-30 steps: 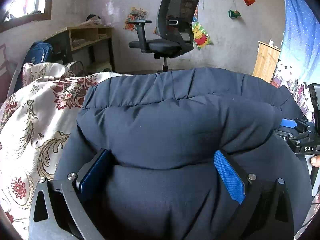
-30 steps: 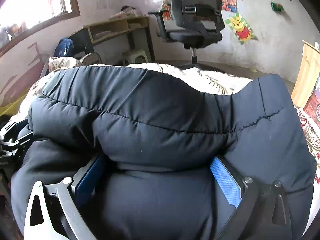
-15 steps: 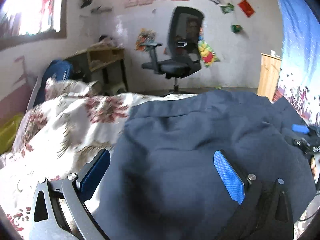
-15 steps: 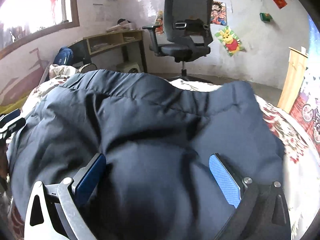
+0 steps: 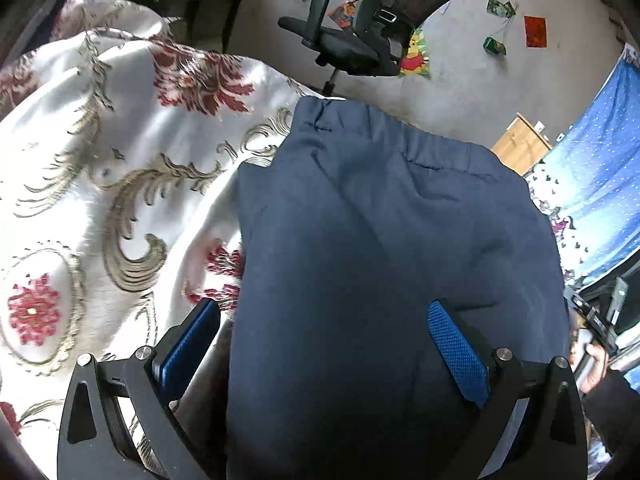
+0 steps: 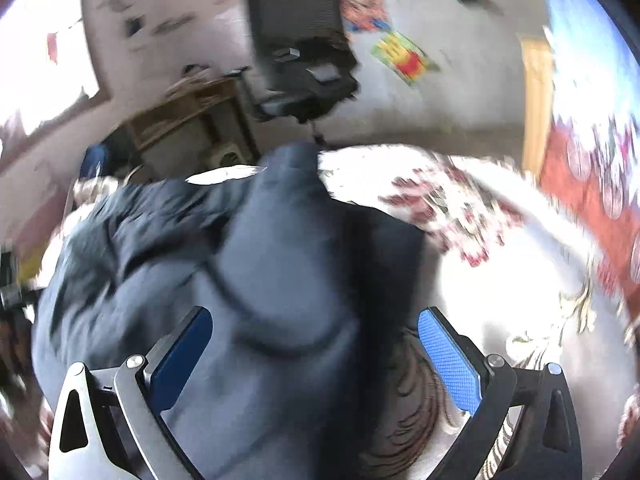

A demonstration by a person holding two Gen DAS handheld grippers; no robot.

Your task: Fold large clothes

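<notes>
Two open jaws over jacket [image 5: 392,240]

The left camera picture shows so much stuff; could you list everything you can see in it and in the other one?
Garment: one, dark navy, lying on the bedspread, in front of both grippers.
Bedspread: one, cream with red flowers and tan scrolls, under the garment.
Office chair: one, black mesh back, by the far wall.
Wooden shelf desk: one, tan, left of the chair.
Wall pictures: several, mixed colours, on the grey wall.
Curtain: one, blue with white dots, far right.
Wooden cabinet: one, light brown, beside the curtain.
Left gripper: black frame, blue pads, jaws wide apart over the garment.
Right gripper: pale frame, blue pads, jaws apart; view blurred.
Hand: one, right edge, dark sleeve.
</notes>
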